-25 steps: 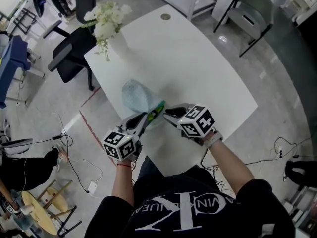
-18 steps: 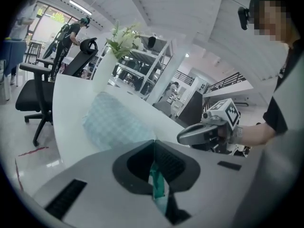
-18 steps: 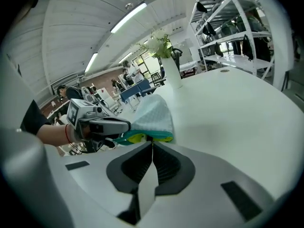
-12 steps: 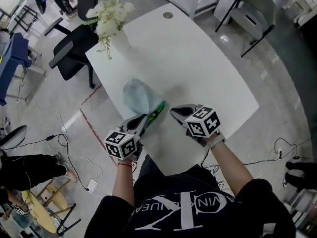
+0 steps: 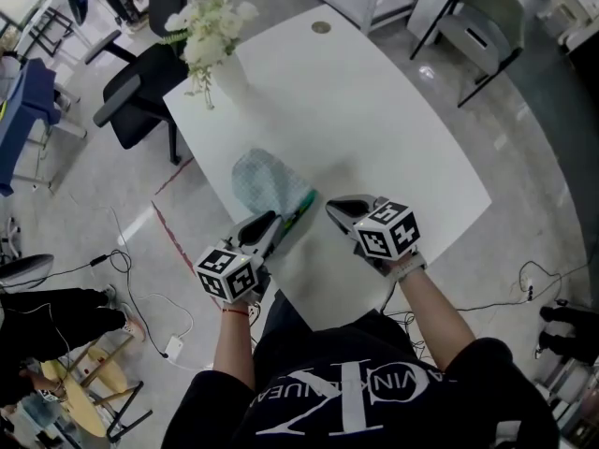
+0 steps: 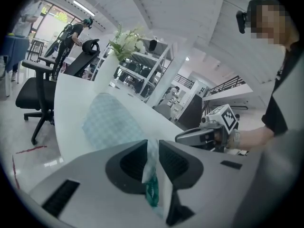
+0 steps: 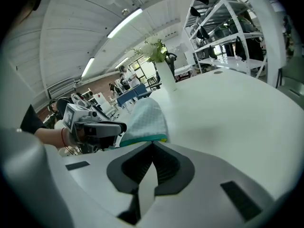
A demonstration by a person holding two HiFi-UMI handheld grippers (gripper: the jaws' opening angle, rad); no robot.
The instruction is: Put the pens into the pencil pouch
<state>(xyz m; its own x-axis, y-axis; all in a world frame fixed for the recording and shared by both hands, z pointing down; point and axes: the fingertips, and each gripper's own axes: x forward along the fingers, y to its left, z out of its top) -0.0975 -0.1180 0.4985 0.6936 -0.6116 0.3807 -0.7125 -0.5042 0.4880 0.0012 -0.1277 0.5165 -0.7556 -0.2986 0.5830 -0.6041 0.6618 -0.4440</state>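
Observation:
The pale teal checked pencil pouch (image 5: 265,181) lies flat on the white table (image 5: 384,120), its green zipper edge (image 5: 301,206) toward me. My left gripper (image 5: 272,221) sits at that near edge. Its jaws have just been opening, and the pouch's edge (image 6: 152,175) still lies between them without being pinched. My right gripper (image 5: 335,206) is shut with nothing in it, a short way right of the pouch's mouth. In the right gripper view the pouch (image 7: 146,120) lies just beyond the closed jaws (image 7: 152,145). No pen shows outside the pouch.
A white vase of flowers (image 5: 213,45) stands at the table's far left corner. A black office chair (image 5: 131,101) sits beside that corner. The table's near edge runs just under both grippers. Cables (image 5: 140,316) lie on the floor at the left.
My right gripper has drawn back a little to the right from the pouch's mouth and shut. The pouch and my left gripper stay where they were.

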